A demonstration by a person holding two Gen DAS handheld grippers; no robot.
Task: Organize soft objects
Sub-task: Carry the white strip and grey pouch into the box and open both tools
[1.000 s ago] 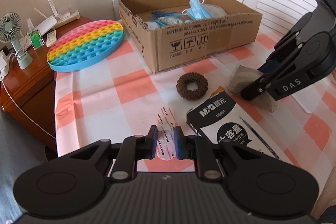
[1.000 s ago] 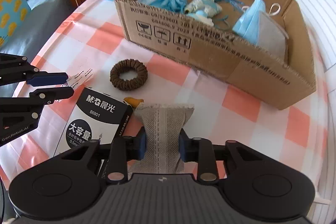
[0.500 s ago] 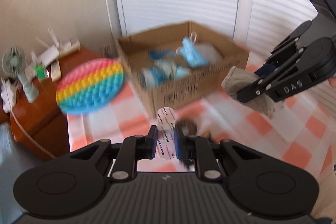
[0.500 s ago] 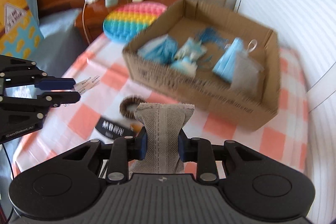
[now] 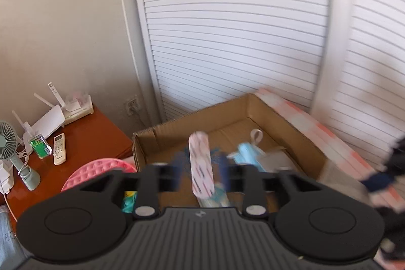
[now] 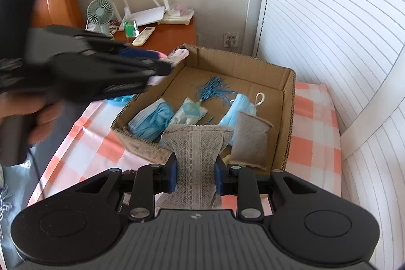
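My left gripper (image 5: 201, 175) stands with its jaws wide apart, over the near left part of the open cardboard box (image 5: 255, 105). The pink-and-white packet (image 5: 201, 166) is blurred between the jaws, clear of both pads. In the right wrist view that packet (image 6: 178, 56) pokes out past the left gripper's tips over the box's left wall (image 6: 141, 103). My right gripper (image 6: 195, 172) is shut on a grey lace-trimmed cloth pouch (image 6: 196, 143), held above the box's near edge. The box holds blue face masks (image 6: 152, 120), a blue tassel (image 6: 212, 87) and a grey pouch (image 6: 249, 143).
The box sits on a table with an orange-and-white checked cloth (image 6: 314, 143). A rainbow pop-it pad (image 5: 101, 168) lies left of the box. A wooden side table (image 6: 167, 34) with a fan (image 6: 100, 13), router and remote stands behind. White louvred doors (image 6: 329, 17) are on the right.
Both grippers rose and moved forward from the table to the box. The left gripper's jaws spread apart, releasing the packet. The right gripper kept hold of the grey pouch.
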